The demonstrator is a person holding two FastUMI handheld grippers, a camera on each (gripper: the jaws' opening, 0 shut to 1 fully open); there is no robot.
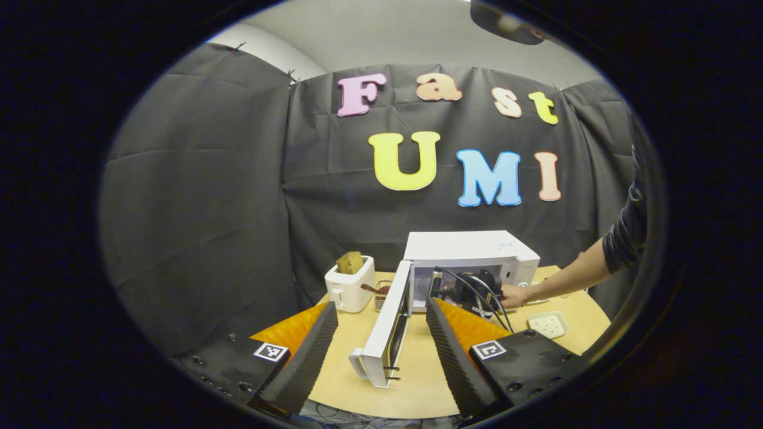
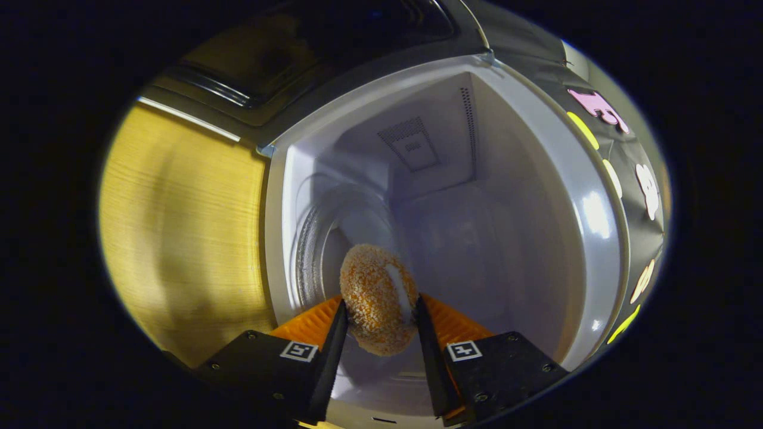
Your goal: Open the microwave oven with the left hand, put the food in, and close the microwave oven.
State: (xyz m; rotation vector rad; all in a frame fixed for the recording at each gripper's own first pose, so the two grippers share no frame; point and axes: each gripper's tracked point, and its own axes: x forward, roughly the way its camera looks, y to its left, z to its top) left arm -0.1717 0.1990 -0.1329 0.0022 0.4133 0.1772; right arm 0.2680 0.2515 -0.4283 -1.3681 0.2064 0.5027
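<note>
The white microwave [image 1: 471, 247] stands on the table with its door [image 1: 387, 328] swung wide open toward me. My left gripper [image 1: 381, 305] is open and holds nothing, a short way in front of the door. A person's hand [image 1: 515, 295] holds my right gripper [image 1: 471, 289] at the oven's opening. In the right gripper view, that gripper [image 2: 378, 304] is shut on a round, breaded piece of food [image 2: 377, 298], held just inside the white cavity [image 2: 477, 226] near the glass turntable [image 2: 322, 238].
A white toaster [image 1: 350, 289] with a slice of bread [image 1: 350, 262] in it stands left of the microwave. A small white dish [image 1: 548, 325] lies on the wooden table [image 1: 417, 381] at the right. Cables trail from the right gripper.
</note>
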